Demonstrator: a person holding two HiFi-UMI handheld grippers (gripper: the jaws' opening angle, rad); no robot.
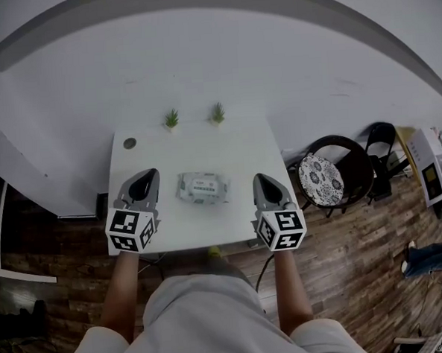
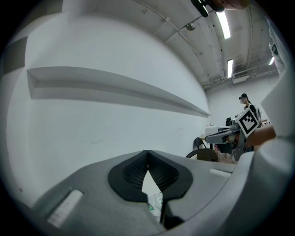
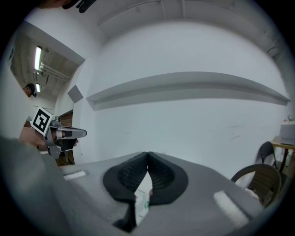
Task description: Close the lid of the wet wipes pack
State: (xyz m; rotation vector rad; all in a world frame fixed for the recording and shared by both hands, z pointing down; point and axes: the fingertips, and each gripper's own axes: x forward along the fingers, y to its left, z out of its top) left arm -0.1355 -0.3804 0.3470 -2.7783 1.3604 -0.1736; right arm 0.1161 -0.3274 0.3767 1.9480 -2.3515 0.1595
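Looking down from head cam: wet wipes pack (image 1: 203,188) lies flat mid white table (image 1: 241,145), between my two grippers, touching neither. My left gripper (image 1: 148,176) sits just left of pack, right gripper (image 1: 262,180) just right. Tiny plants (image 1: 171,120) at far edge.

Left gripper view: my pads (image 2: 133,174) pinched tip to tip, nothing between, bit of pack peeking through gap below.

Right gripper view: same deal, closed and empty, pack visible underneath.
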